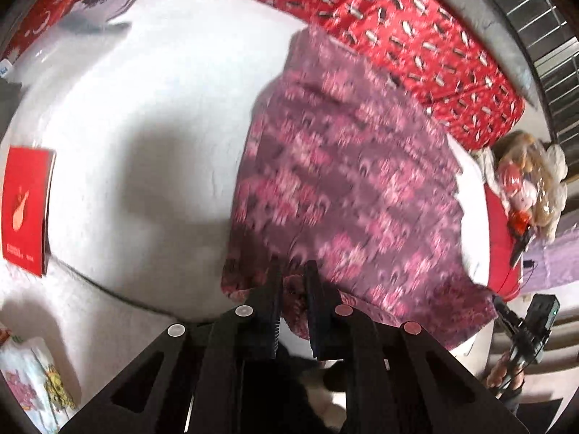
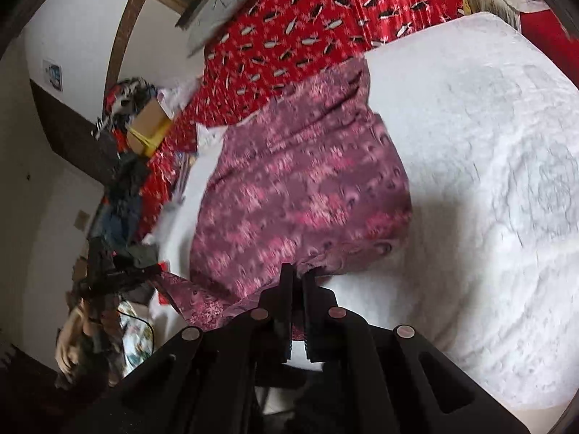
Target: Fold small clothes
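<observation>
A purple garment with a pink print (image 1: 347, 181) lies spread on the white bedcover (image 1: 152, 115), blurred by motion. My left gripper (image 1: 294, 271) is shut on its near hem at one corner, with cloth bunched between the black fingers. In the right wrist view the same garment (image 2: 300, 188) hangs from my right gripper (image 2: 297, 275), which is shut on the other near corner of the hem. Both corners are lifted off the white bedcover (image 2: 488, 166). The other gripper (image 1: 532, 325) shows at the right edge of the left wrist view.
A red patterned blanket (image 1: 409, 32) lies along the far side of the bed. A red booklet (image 1: 27, 209) rests at the left. A doll (image 1: 524, 184) sits at the right edge. Boxes and clutter (image 2: 141, 130) pile up beside the bed.
</observation>
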Demonstrator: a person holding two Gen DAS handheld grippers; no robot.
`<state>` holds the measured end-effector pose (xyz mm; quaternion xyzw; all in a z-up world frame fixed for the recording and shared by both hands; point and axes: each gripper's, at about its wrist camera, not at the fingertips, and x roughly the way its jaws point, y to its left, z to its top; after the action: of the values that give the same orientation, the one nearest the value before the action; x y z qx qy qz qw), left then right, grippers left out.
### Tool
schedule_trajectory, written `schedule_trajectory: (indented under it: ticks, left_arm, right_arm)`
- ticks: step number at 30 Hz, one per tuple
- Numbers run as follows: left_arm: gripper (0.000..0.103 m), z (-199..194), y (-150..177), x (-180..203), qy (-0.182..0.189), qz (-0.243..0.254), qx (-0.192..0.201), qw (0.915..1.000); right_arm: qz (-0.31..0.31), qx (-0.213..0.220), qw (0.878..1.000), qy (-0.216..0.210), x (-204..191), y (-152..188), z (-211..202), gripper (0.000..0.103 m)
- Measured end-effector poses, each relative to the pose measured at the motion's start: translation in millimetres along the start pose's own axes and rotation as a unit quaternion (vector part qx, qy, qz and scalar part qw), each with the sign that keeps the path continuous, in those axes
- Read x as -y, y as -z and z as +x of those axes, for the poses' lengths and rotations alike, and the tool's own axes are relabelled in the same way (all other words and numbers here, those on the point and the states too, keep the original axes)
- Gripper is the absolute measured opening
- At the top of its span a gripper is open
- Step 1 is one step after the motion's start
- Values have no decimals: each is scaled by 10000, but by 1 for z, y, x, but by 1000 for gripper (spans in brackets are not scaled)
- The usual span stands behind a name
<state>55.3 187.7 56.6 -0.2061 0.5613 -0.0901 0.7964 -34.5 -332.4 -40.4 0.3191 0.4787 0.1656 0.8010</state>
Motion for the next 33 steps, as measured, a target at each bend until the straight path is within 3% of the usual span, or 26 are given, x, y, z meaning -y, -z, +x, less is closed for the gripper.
schedule_trajectory:
  ticks: [7,16,18,23,25,28,30,32,33]
  left_arm:
    - [11,9,-38,5,290,-219,227,9991]
    - [10,41,-119,11,464,-517,625,9956]
    - [3,50,-138,9,446,-617,722,9945]
    - [3,65,-190,7,327,-712,1001,9919]
    - [3,76,-202,11,235,-667,944,9930]
    - [6,88,-201,15,216,-257,736,9967]
    - [26,100,-191,13,124,44,481,9988]
    - [36,117,-176,2,57,64,184,9998]
    - [36,123,-170,-2,51,39,75,10000]
  right_arm:
    - [267,338,9988,-213,-3,-40,3,3]
    - [680,698,9948,-293,4,-115,36,2]
    - [872,791,9925,-325,11,-133,48,2]
    - [1288,1014,9852,-503,30,-171,72,0]
    - [1302,989,9863,-221,35,-184,83,0]
    - [942,692,9930,144,31,-186,93,7]
    - [556,466,9963,467,27,-178,99,11]
    - [204,186,9963,817,28,-166,106,35]
    - [137,116,9956,918,29,-160,109,40]
